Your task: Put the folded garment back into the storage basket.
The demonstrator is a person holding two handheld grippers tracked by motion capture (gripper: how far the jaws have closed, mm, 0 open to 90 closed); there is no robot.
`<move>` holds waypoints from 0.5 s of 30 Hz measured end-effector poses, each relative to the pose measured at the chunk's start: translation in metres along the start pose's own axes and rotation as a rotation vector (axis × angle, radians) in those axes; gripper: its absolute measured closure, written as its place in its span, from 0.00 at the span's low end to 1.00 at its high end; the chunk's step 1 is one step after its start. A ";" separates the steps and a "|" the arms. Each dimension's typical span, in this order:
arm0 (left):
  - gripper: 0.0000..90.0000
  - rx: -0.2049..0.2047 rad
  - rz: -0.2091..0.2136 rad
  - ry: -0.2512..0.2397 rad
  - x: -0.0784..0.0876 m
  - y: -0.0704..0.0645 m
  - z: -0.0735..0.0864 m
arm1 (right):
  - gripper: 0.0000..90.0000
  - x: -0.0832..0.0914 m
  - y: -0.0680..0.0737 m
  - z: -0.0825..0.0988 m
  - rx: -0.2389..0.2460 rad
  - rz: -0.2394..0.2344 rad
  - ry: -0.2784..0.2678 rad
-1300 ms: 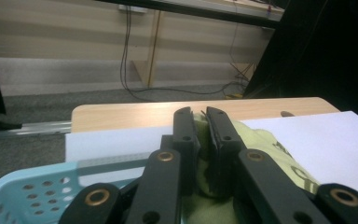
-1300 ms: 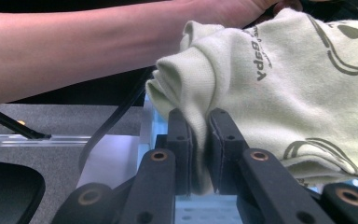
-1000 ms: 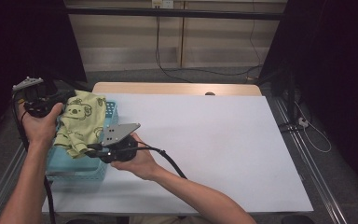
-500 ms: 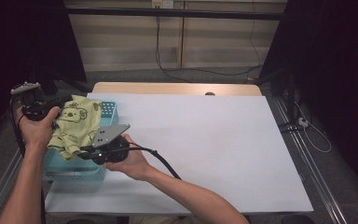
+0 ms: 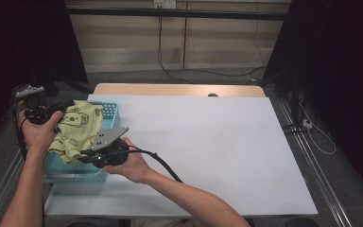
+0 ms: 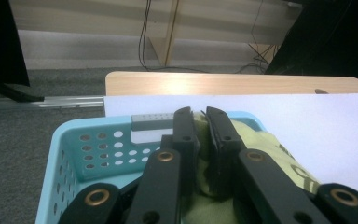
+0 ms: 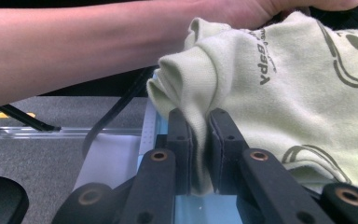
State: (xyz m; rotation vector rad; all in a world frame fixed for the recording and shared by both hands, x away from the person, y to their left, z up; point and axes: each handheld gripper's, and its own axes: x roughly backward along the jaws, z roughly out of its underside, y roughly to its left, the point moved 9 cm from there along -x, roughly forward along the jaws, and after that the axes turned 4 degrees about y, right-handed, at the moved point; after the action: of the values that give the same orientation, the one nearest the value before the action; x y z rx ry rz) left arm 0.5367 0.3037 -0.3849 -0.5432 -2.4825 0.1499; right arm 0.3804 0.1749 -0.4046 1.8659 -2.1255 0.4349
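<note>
A pale green baby garment (image 5: 75, 130) with a bear print hangs over a light blue perforated basket (image 5: 111, 111) at the table's left edge. My left gripper (image 5: 65, 108) is shut on the garment's upper edge, above the basket's far-left side. The left gripper view has its jaws (image 6: 200, 116) pinching green cloth (image 6: 265, 144) over the basket (image 6: 98, 133). My right gripper (image 5: 84, 153) points left at the garment's lower edge, shut on it. In the right gripper view, its pads (image 7: 199, 119) clamp a fold of the garment (image 7: 284, 70).
White paper (image 5: 217, 142) covers the table, and a strip of bare wood (image 5: 170, 90) shows at the far edge. The left forearm (image 7: 74, 42) crosses the top of the right gripper view. A metal rail (image 5: 2, 189) runs along the table's left side.
My left hand has sunk a little, bringing the garment lower over the basket. The right gripper has shifted slightly left with the cloth. Both stay shut on the garment.
</note>
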 end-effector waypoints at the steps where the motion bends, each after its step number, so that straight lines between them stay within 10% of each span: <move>1: 0.93 0.006 0.000 0.005 -0.001 0.000 0.001 | 0.90 -0.001 -0.001 0.001 0.002 0.003 0.005; 15: 0.93 0.011 -0.009 0.034 -0.012 0.008 0.008 | 0.90 -0.009 -0.006 0.008 -0.017 0.004 0.018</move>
State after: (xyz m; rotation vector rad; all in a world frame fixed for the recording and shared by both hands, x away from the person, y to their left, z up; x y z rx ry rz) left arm 0.5438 0.3058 -0.4001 -0.5252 -2.4493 0.1489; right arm 0.3872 0.1787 -0.4155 1.8411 -2.1153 0.4314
